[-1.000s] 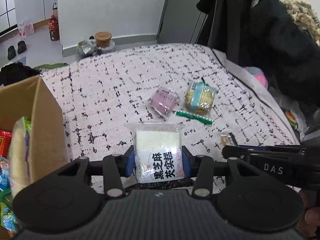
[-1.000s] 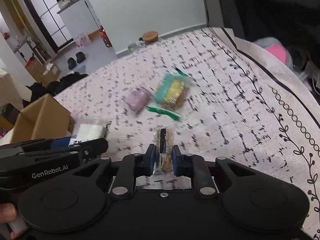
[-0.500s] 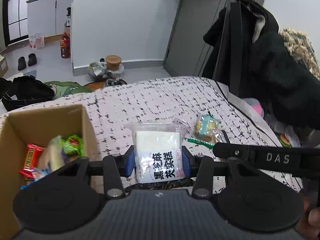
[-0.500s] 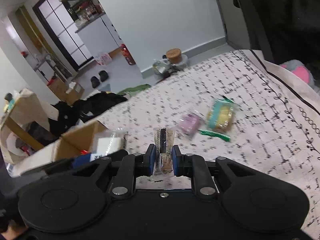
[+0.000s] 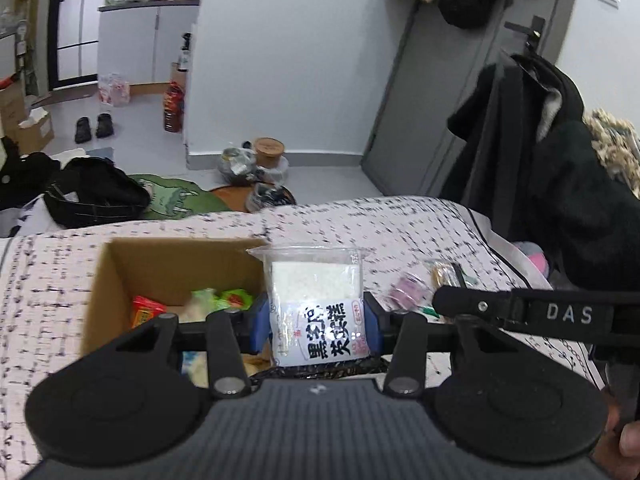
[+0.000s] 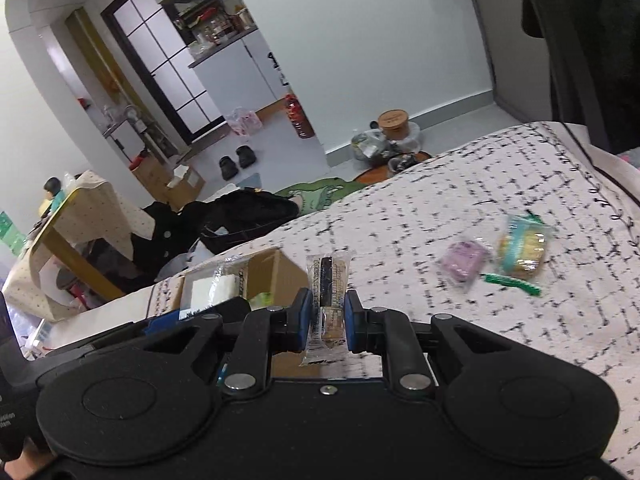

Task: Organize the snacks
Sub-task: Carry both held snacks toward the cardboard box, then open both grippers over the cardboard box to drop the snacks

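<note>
Left wrist view: the left gripper (image 5: 316, 326) clamps a clear packet holding a white cake (image 5: 316, 300), its blue pads pressing the lower half on both sides so the label faces the camera. The label carries bold black Chinese characters and a small red oval mark; they look like a black sesame cake name, though blur makes this uncertain. The packet hangs at the near right corner of an open cardboard box (image 5: 120, 264) that stands on the patterned bedspread (image 5: 40, 280). The box already holds a red wrapper and green packets, so it is likely the collecting place, and this packet looks about to go in. To the right, the side of the right gripper (image 5: 520, 310) crosses the frame, printed "DAS". Behind it on the bedspread lie a pink-purple snack (image 5: 408, 286) and, blurred, what may be another packet.

Right wrist view: the right gripper (image 6: 328, 318) is closed tight on a narrow clear-wrapped bar (image 6: 328, 300), held upright on edge, with a dark strip of print too blurred to read. The thin grip suits so slim an item. The box sits ahead and left. 3 items remain on the bedspread, well apart from the box: the pink-purple snack, a teal-and-yellow biscuit pack (image 6: 522, 246) just beside it, and a green strip (image 6: 512, 282) below them. I judge both hands are carrying loads to the box, with these 3 left to collect.
</note>
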Action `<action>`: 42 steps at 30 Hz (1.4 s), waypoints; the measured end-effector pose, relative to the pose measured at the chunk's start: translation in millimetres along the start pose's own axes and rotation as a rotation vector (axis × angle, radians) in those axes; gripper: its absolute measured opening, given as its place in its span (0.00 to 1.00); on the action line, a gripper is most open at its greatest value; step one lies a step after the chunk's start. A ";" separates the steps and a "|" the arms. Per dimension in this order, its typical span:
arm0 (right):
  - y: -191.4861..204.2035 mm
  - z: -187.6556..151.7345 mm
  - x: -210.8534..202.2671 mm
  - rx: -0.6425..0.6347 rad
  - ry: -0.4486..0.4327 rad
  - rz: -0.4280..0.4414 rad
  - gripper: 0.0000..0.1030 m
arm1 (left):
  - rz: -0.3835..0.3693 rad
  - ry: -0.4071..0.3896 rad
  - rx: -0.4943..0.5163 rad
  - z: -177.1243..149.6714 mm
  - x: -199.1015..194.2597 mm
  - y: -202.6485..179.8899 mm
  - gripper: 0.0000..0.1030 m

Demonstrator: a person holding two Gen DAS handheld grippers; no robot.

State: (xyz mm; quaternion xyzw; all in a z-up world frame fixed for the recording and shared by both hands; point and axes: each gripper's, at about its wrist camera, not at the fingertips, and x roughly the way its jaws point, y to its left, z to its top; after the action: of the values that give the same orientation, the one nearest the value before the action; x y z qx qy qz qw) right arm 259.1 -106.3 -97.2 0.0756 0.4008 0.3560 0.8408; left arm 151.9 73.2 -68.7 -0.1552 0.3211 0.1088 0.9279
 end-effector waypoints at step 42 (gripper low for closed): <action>34.4 -8.4 29.4 -0.048 -0.003 0.046 0.43 | 0.125 0.006 -0.135 -7.2 -17.6 86.9 0.74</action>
State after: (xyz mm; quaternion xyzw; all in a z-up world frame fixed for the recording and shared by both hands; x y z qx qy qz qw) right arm 247.0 -62.9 -106.9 0.0652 0.3889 0.3847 0.8346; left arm 108.1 149.4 -82.0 -0.1972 0.3247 0.1873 0.9059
